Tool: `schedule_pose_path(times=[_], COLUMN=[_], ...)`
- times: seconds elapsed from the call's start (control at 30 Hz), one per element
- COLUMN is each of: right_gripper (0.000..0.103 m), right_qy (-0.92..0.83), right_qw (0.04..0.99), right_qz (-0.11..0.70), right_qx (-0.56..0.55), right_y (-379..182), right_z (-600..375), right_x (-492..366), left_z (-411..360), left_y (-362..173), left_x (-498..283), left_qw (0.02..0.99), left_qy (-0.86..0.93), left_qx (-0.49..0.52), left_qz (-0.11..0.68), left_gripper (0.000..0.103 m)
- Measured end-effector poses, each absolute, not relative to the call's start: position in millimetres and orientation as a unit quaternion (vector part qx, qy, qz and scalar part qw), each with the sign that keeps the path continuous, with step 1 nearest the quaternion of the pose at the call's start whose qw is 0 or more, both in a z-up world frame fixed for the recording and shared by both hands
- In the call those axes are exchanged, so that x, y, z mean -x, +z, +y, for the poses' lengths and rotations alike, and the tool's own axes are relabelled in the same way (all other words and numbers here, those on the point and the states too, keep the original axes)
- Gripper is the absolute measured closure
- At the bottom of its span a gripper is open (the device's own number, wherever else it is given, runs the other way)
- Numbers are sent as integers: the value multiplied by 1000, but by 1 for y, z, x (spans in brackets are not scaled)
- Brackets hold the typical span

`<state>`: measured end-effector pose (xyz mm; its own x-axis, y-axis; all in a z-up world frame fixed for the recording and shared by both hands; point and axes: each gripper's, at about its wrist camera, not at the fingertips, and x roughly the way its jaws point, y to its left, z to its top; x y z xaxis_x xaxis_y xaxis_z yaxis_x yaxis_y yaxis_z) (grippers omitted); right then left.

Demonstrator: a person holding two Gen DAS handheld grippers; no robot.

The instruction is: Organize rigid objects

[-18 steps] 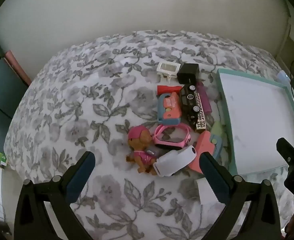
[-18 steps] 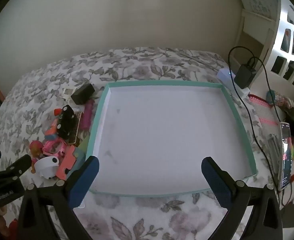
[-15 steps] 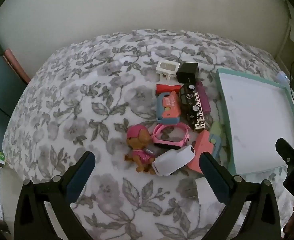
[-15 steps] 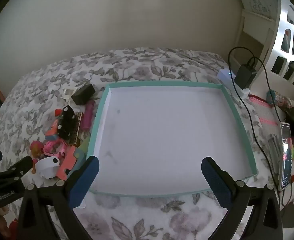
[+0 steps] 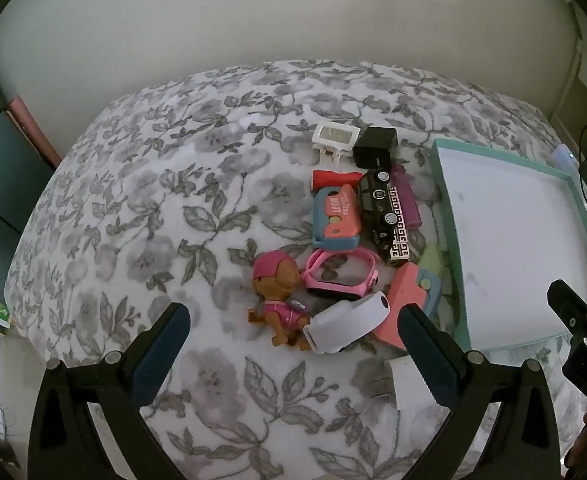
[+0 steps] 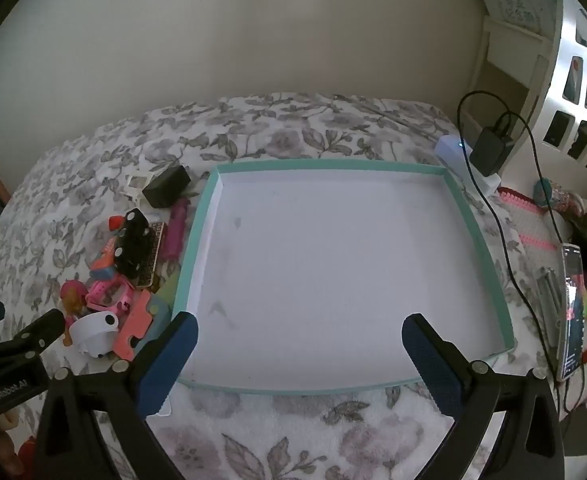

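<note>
Hovering above a bed with a grey floral bedspread (image 5: 141,208), both tools angled down and nothing between the fingers. Left gripper (image 5: 293,336) spread wide over the clutter, right gripper (image 6: 299,344) equally spread over the teal-rimmed tray (image 6: 197,240) — a sensible split, probably one side to pick and the other to receive or place.

Piled in a loose strip just left of the tray's edge, close enough for short carries: a brown puppy figure in pink (image 5: 279,300), touching a white curved case (image 5: 347,322); a pink watch band (image 5: 339,274) behind them; a coral-and-blue toy (image 5: 337,216); a black toy car (image 5: 381,204) resting on a patterned bar; a purple lighter-like piece (image 5: 407,196) nearest the tray; a black cube charger (image 5: 375,148) and a white frame clip (image 5: 335,138) at the far end. A coral flat piece (image 5: 403,300) partly hidden behind the left gripper's right finger.

Tray white inside, faintly smudged, holding nothing yet — sorting apparently not begun. Hard plastic shapes throughout, small, mostly pink, coral and black, several overlapping, so likely some nudging of neighbours on the first pick.
</note>
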<state>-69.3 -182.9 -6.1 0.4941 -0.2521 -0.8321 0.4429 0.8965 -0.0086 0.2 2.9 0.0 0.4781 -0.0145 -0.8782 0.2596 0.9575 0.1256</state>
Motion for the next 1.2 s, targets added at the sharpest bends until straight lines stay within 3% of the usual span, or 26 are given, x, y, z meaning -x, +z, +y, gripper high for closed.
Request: schedule_pose_path(times=[1.2], right_gripper=[0], right_qy=[-201], right_qw=[857], right_qz=[466], right_qx=[-96], right_y=[-11], right_z=[-182], right_x=[66], left_z=[5], left_y=[-6], left_x=[-5], left_qw=[842], left_qy=[-65], left_qx=[-109], left_qz=[524], left_gripper=[0])
